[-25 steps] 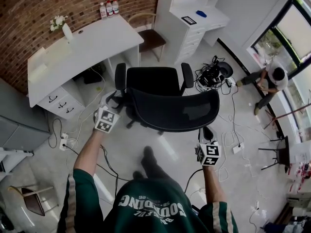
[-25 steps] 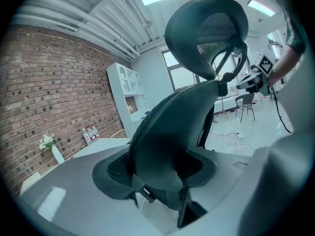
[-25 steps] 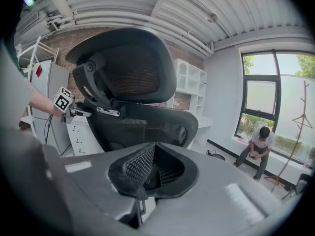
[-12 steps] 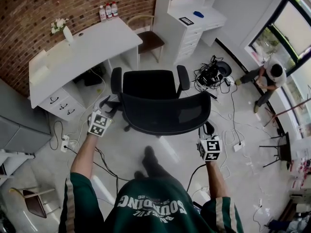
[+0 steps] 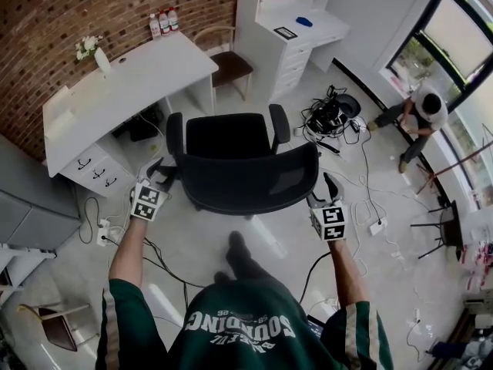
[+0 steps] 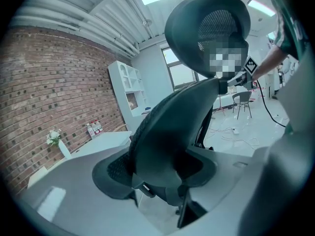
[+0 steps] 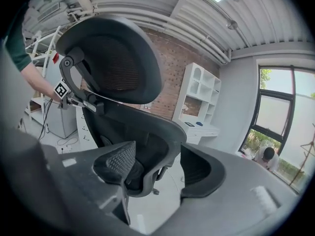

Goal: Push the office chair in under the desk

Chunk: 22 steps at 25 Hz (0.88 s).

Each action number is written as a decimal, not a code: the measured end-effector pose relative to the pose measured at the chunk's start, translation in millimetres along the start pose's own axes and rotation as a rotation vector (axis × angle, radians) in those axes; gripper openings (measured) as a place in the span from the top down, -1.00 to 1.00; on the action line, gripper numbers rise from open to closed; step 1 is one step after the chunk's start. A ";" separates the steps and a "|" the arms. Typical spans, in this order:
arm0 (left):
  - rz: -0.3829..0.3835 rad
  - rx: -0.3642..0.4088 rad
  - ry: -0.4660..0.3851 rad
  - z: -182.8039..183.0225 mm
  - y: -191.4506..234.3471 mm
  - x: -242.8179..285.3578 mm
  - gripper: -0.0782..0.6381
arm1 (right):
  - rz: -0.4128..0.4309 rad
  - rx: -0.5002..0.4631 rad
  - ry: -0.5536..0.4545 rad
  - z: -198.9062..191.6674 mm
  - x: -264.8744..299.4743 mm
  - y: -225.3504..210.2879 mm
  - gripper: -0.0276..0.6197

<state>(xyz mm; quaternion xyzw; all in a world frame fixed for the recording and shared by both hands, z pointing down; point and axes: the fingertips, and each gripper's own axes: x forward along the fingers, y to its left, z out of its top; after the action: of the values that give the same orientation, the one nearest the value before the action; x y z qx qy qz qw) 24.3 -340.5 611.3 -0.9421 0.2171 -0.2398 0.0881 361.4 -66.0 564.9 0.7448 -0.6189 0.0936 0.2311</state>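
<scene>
The black office chair [image 5: 246, 177] stands on the floor with its backrest towards me and its seat [image 5: 227, 133] facing the white desk [image 5: 139, 72]. My left gripper [image 5: 159, 173] is at the backrest's left edge. In the left gripper view the backrest [image 6: 167, 132] fills the gap between the jaws, so my left gripper [image 6: 157, 170] is shut on it. My right gripper [image 5: 324, 191] is at the backrest's right edge. Its jaws have just been opening; my right gripper [image 7: 157, 167] is open, with the backrest edge [image 7: 162, 132] between the pads and floor showing beside it.
A wooden chair [image 5: 229, 62] stands by the desk's right end, with a white drawer unit [image 5: 296, 33] beyond it. A cable pile [image 5: 331, 118] and a power strip [image 5: 104, 226] lie on the floor. A person [image 5: 420, 114] crouches by the window. A vase [image 5: 98, 55] stands on the desk.
The chair has rolled away from me towards the desk. My left gripper has moved leftwards along with its backrest edge. My right gripper has stayed about where it was.
</scene>
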 end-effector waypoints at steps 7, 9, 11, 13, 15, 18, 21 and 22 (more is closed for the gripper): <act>0.011 -0.008 0.012 -10.8 -2.4 -19.7 0.11 | -0.006 -0.041 0.030 0.8 8.0 -8.2 -0.16; 0.013 -0.012 0.017 -15.1 -3.3 -27.2 0.11 | 0.006 -0.041 0.037 -1.1 8.3 -3.6 -0.20; 0.017 -0.014 0.023 -19.1 -3.6 -34.6 0.11 | 0.027 -0.060 0.056 -4.8 9.7 4.1 -0.25; 0.021 -0.016 0.027 -21.4 -4.3 -42.0 0.11 | 0.054 -0.083 0.074 -7.1 11.7 12.3 -0.30; 0.026 -0.019 0.036 -24.4 -6.7 -50.0 0.11 | 0.077 -0.091 0.073 -6.7 13.3 17.6 -0.33; 0.027 -0.021 0.049 -30.8 -11.8 -61.9 0.11 | 0.104 -0.091 0.057 -6.9 17.1 19.9 -0.33; 0.030 -0.022 0.048 -38.5 -11.5 -76.9 0.11 | 0.133 -0.130 0.028 -2.4 24.1 25.6 -0.32; 0.034 -0.026 0.050 -41.3 -10.9 -82.0 0.11 | 0.148 -0.142 0.026 -1.7 26.6 28.0 -0.32</act>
<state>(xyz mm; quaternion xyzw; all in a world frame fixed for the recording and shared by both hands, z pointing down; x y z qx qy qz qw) -56.8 -296.4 616.3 -0.9331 0.2381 -0.2588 0.0747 340.3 -92.1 584.1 0.6775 -0.6743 0.0762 0.2837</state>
